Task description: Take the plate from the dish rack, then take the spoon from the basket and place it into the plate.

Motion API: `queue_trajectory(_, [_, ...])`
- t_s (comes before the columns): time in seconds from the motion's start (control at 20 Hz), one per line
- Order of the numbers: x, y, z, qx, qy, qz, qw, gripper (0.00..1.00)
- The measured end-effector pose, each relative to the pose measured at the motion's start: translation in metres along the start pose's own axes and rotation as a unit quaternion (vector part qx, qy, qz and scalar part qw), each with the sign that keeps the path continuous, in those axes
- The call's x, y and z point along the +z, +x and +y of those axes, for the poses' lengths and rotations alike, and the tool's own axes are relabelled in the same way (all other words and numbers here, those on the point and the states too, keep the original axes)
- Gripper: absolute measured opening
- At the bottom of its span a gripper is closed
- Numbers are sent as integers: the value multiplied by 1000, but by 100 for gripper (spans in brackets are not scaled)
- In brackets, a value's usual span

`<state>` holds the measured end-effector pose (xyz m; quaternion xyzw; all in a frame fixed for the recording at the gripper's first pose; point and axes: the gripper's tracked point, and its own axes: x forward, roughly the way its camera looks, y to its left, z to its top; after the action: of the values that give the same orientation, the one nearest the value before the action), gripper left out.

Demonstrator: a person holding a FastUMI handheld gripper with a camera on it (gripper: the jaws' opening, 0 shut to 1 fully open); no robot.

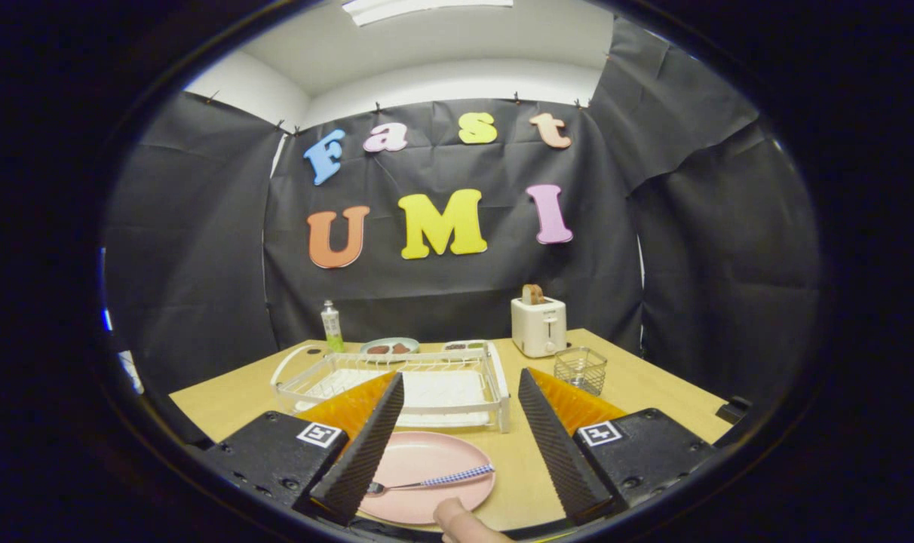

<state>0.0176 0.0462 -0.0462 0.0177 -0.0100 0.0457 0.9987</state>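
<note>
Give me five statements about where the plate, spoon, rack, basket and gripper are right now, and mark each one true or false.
1. The spoon lies on the pink plate. True.
2. The plate stands in the dish rack. False: it lies flat on the table, in front of the rack.
3. The gripper is shut on the spoon. False: its fingers are spread wide, holding nothing, with the plate between them.
4. A slice of bread sticks up out of the toaster. True.
5. The wire basket sits inside the dish rack. False: it stands on the table beside the rack, near the toaster.
</note>
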Motion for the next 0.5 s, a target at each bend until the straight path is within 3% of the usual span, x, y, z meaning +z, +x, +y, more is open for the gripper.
queue_trajectory(0.5, [22, -22, -33, -3, 8, -8, 1000, 100])
